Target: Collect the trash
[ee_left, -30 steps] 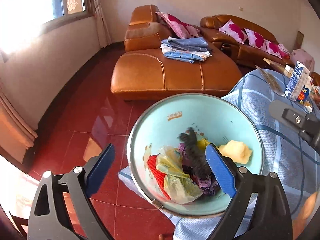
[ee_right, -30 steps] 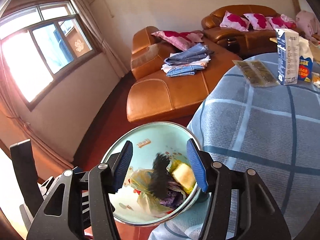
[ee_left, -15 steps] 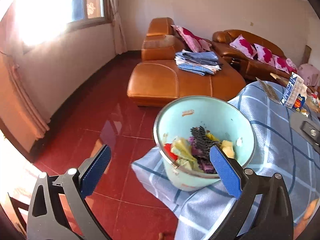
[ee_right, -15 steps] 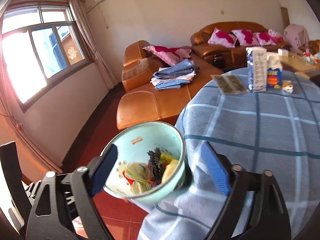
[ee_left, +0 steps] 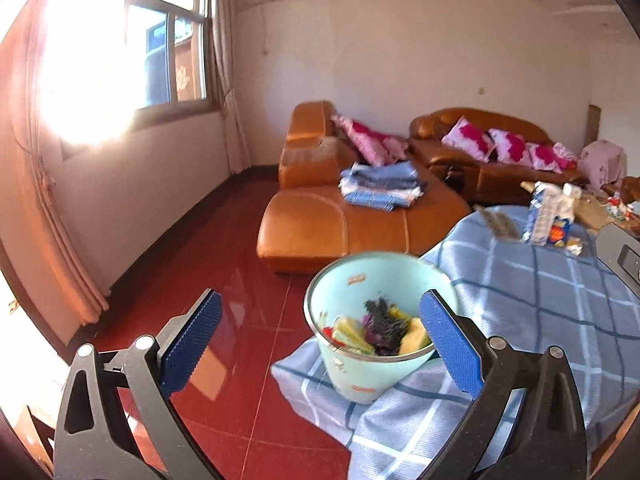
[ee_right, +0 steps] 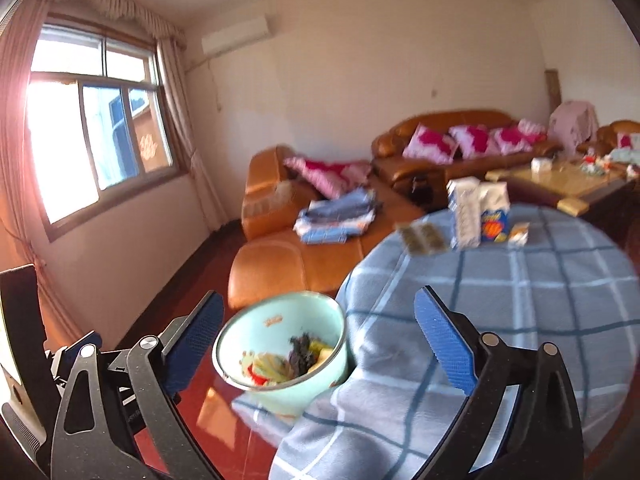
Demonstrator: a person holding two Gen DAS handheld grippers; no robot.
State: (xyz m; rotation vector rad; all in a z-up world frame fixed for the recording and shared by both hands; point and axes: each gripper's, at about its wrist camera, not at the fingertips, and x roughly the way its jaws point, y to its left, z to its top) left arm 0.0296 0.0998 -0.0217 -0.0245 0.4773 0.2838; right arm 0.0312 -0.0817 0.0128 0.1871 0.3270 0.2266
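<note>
Left wrist view: the left gripper (ee_left: 318,342) has its blue-padded jaws spread wide and holds nothing. Past them a pale turquoise trash bin (ee_left: 362,376) stands at the near edge of a round table, partly wrapped by the hanging blue checked tablecloth (ee_left: 532,308). Inside the bin lies trash (ee_left: 380,328): yellow pieces, a dark fuzzy lump, something purple and a bit of red. Near the table's far edge stand a milk carton (ee_left: 538,216) and a smaller yellow-and-blue carton (ee_left: 558,232), with a flat patterned packet (ee_left: 498,224) just beside them. Beyond the red tiled floor (ee_left: 224,264) is a tan leather sofa (ee_left: 340,216) carrying folded blue cloths (ee_left: 380,186).

Right wrist view: the right gripper (ee_right: 320,338) has its jaws opening, already wide apart, with nothing pinched; the bin (ee_right: 288,360) and the tablecloth's edge (ee_right: 480,300) show through the gap without touching the pads. The bin sits at the table's near-left edge, its trash (ee_right: 292,358) visible. The milk carton (ee_right: 464,216), small carton (ee_right: 494,224) and packet (ee_right: 422,238) stand at the far edge. The picture is somewhat blurred.
</note>
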